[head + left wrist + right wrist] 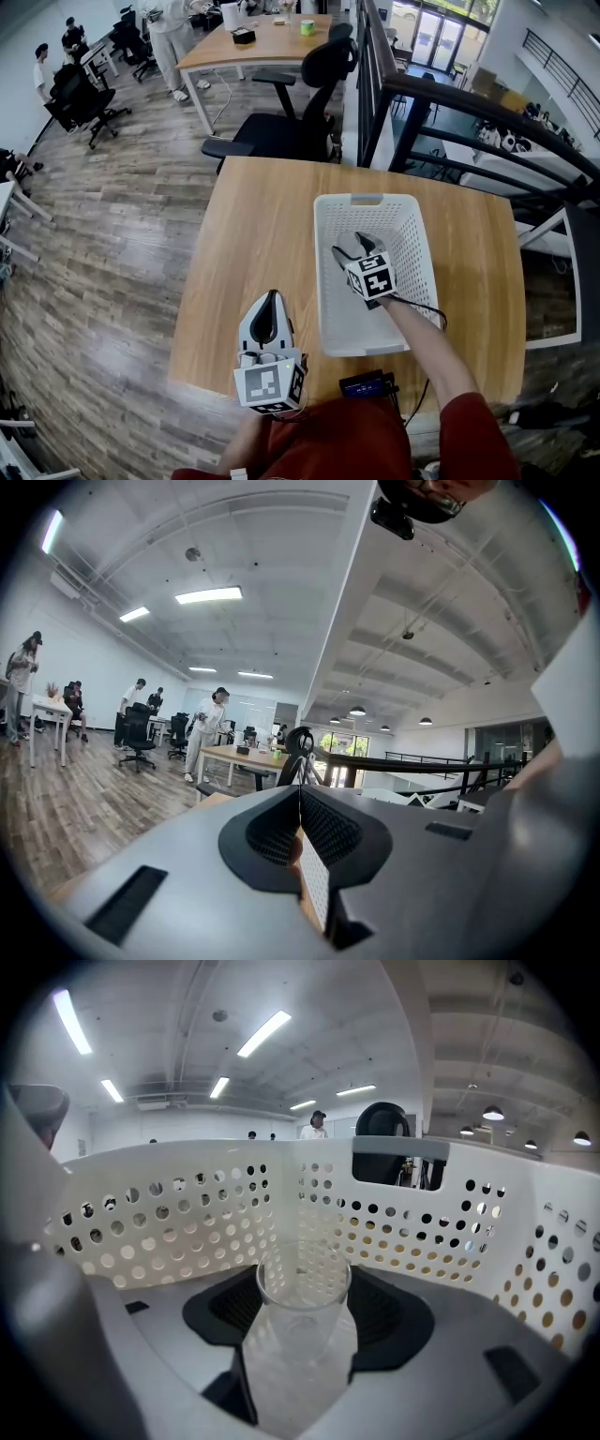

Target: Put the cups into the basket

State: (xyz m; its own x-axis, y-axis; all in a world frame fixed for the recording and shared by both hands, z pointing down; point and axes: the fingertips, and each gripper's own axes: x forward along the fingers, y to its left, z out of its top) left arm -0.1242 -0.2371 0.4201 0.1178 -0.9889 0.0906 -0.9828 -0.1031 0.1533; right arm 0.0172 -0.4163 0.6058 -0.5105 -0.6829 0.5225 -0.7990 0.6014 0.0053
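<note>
A white perforated basket [324,281] stands on the wooden table [253,234], right of the middle. My right gripper [349,246] reaches down inside it. In the right gripper view a clear plastic cup [300,1326] lies along the jaws with its mouth toward the basket's far wall [187,1213]. The right gripper [303,1283] is shut on that cup, a dark pad against each of its sides. The cup is too transparent to make out in the head view. My left gripper [272,297] hovers near the table's front edge, left of the basket. The left gripper [300,791] is shut with nothing in it.
A black office chair [291,122] stands at the table's far edge. A dark stair railing [469,103] runs along the right side. A small black device [367,384] with a cable lies at the front edge. Another table [262,42] and people are far back.
</note>
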